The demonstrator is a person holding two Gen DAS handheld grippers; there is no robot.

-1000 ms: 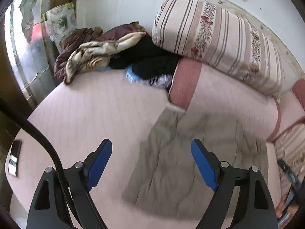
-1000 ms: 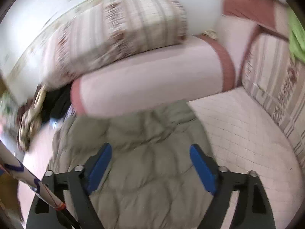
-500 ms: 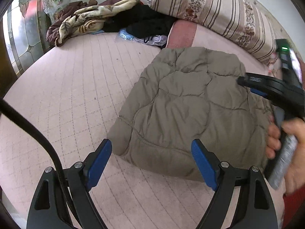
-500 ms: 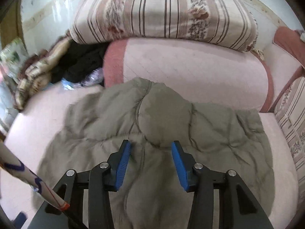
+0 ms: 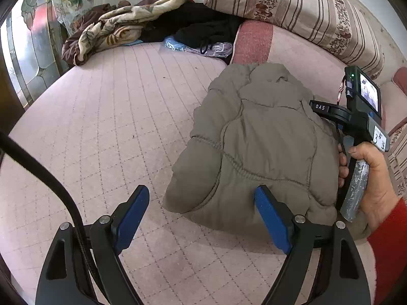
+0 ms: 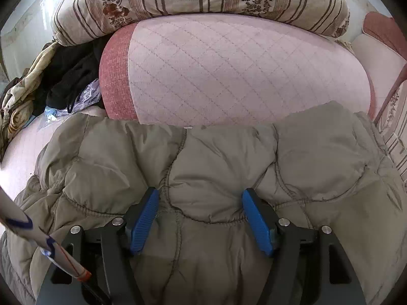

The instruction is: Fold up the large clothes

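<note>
A padded olive jacket (image 5: 257, 147) lies folded into a thick bundle on a pink quilted bed (image 5: 106, 117), its far edge against a pink bolster (image 6: 229, 71). The right gripper (image 6: 201, 218) presses down on the bundle, jaws opening, a quilted panel bulging between them. The left gripper (image 5: 203, 218) hangs wide and empty over the near corner. The fold looks nearly finished; next comes a grip on that edge. Only the left view shows the hand (image 5: 368, 178) holding the right gripper.

Olive quilted jacket (image 5: 257, 147); pink grid-stitched bedcover (image 5: 101, 117); striped floral pillow (image 5: 292, 2).
</note>
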